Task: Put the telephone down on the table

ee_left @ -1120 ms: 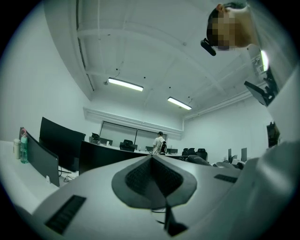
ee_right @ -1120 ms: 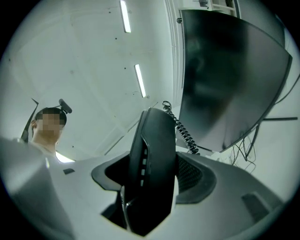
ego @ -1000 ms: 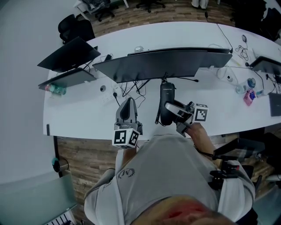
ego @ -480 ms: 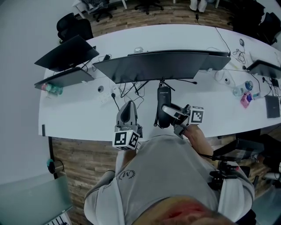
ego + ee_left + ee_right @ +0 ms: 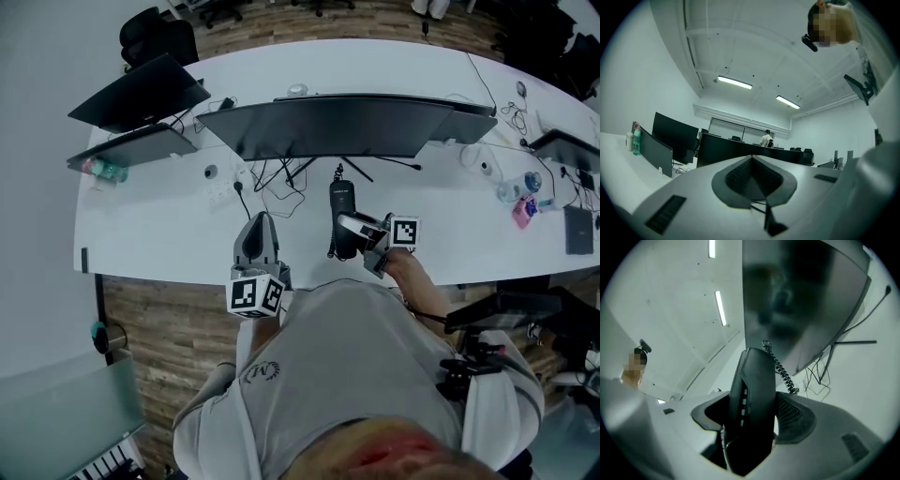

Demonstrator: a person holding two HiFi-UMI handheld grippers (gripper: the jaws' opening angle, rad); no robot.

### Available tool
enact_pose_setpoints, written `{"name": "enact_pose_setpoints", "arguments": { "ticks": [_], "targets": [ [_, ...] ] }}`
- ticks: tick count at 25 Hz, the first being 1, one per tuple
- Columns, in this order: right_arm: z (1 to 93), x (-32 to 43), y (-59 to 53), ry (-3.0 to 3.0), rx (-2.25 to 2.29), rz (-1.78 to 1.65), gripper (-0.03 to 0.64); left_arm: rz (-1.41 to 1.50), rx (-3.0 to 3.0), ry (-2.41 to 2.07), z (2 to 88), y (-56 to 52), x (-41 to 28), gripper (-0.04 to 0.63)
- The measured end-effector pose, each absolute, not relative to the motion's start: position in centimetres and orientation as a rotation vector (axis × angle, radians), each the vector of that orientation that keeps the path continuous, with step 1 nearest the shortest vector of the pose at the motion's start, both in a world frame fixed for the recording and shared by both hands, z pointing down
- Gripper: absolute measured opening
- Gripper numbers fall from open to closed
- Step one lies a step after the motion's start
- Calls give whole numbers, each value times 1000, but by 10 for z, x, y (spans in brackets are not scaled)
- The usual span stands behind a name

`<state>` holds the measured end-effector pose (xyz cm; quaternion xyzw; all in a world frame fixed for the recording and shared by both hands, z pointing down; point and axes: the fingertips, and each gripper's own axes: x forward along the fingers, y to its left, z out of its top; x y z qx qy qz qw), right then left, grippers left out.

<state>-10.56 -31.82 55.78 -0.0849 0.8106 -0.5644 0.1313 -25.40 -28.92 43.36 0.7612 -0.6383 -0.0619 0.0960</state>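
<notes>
The black telephone handset [image 5: 342, 220] hangs over the white table [image 5: 159, 234], just in front of the wide monitor's stand. My right gripper [image 5: 354, 228] is shut on it from the right. In the right gripper view the handset [image 5: 752, 394] stands upright between the two jaws, and its coiled cord [image 5: 782, 367] trails off toward the monitor. Whether the handset touches the table cannot be told. My left gripper [image 5: 258, 242] hovers at the table's front edge, left of the handset. In the left gripper view, the gripper [image 5: 751, 164] is shut with nothing in it.
A wide dark monitor [image 5: 342, 127] spans the middle of the table, with loose cables [image 5: 272, 183] under it. Two dark screens [image 5: 136, 98] and a bottle [image 5: 103, 170] stand at the far left. Small items [image 5: 523, 192] lie at the right end.
The right gripper, still holding the handset, has shifted slightly left and toward the monitor. The left gripper has drifted a little left along the table's front edge.
</notes>
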Motion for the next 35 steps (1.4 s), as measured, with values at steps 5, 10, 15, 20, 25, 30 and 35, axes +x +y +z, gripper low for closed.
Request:
{"name": "enact_pose_setpoints", "arguments": {
  "ticks": [5,10,15,20,25,30,35],
  "targets": [
    [619,-116,-321,2383,-278,-1725,296,-168,2240,-1926,427,-286,-263,11],
    [694,-118,-317,2414,-375,-1855,296,-107,2247,-1932,425,-282,-261,11],
    [754,-122,-309,2456,-406,-1964,296,-68,2297,-1910,418,-285,-252,11],
    [806,-116,-296,2477,-456,-2078,296,-15,2332,-1893,418,-288,-244,11],
    [831,-111,-293,2472,-474,-2126,296,-2,2330,-1886,418,-291,-246,11],
    [853,-102,-298,2430,-540,-2178,296,42,2328,-1877,422,-292,-245,11],
    [874,-90,-298,2424,-571,-2209,296,59,2319,-1882,426,-293,-250,11]
  ]
}}
